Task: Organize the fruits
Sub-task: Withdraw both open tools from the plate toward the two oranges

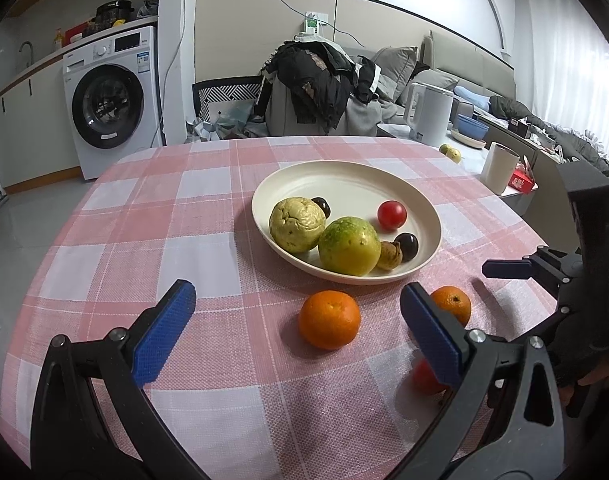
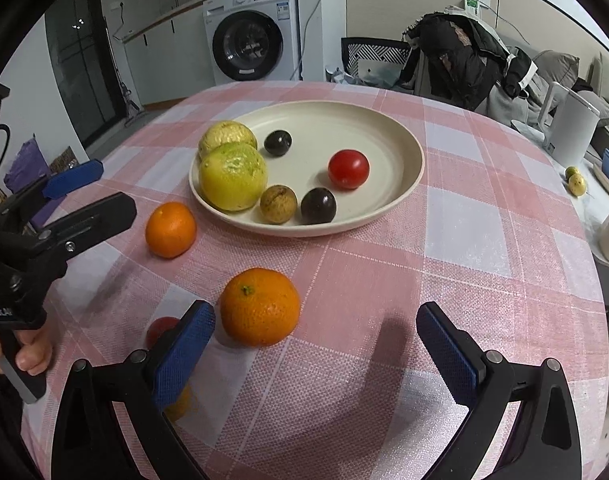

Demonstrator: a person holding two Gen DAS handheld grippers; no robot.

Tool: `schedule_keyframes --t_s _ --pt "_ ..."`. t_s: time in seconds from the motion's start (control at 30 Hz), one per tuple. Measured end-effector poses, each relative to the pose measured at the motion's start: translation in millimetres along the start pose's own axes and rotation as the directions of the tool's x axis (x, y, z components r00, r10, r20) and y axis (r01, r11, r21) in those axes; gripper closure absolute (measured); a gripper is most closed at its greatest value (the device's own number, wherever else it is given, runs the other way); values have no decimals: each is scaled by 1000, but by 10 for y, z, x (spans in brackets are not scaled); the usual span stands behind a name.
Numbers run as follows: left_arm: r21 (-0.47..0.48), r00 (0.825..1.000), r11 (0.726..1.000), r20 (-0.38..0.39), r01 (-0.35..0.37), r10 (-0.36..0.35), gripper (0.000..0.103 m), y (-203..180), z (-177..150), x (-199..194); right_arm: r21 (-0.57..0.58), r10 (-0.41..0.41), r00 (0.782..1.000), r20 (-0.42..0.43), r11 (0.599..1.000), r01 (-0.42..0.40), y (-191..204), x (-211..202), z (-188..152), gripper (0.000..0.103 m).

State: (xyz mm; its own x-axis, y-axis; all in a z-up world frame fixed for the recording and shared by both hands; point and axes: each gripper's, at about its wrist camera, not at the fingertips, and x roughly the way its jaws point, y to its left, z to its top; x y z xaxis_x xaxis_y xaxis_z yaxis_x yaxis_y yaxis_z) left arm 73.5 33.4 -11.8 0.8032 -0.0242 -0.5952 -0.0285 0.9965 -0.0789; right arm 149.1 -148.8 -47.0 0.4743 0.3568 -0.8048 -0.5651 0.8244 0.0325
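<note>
Two round orange mandarins sit loose on the pink-and-white checked tablecloth (image 2: 464,216), outside the shallow cream round plate (image 2: 408,176). Plate already holds a wrinkled pale-yellow guava (image 1: 297,224), a yellow-green round citrus (image 2: 233,176), a small red tomato (image 2: 348,169), two dark plums and one small brownish fruit.

Left gripper (image 1: 296,320): blue pads wide apart, nothing between them, hovering low over the cloth. Right gripper (image 2: 316,344): pads also wide apart, empty.

Key relation: near mandarin (image 2: 259,306) lies just ahead of the right gripper, close against its left pad, off-centre toward that side rather than midway. Far mandarin (image 1: 329,319) sits straight ahead of the left gripper, roughly centred between its pads and near the plate's front rim. So each hand has its own mandarin in line; left looks better centred. Both fruits are near-spherical, no long axis to align.

One more small red fruit (image 1: 426,376) lies on the cloth, partly hidden behind the left gripper's right pad. Something orange-yellow shows under the right gripper's left pad; can't tell what.

Judgement: plate partly filled, at least three fruits still out.
</note>
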Motion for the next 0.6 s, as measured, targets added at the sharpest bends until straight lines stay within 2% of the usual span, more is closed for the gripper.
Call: schedule_keyframes --t_s 0.3,0.6 --pt "12 997 1000 -73 -1 2 1 -33 1 166 3 -20 999 -37 1000 20 -22 99 19 0" --pt "30 975 999 -223 18 -11 1 -78 -29 519 15 -16 999 -51 1000 17 -49 138 6 0"
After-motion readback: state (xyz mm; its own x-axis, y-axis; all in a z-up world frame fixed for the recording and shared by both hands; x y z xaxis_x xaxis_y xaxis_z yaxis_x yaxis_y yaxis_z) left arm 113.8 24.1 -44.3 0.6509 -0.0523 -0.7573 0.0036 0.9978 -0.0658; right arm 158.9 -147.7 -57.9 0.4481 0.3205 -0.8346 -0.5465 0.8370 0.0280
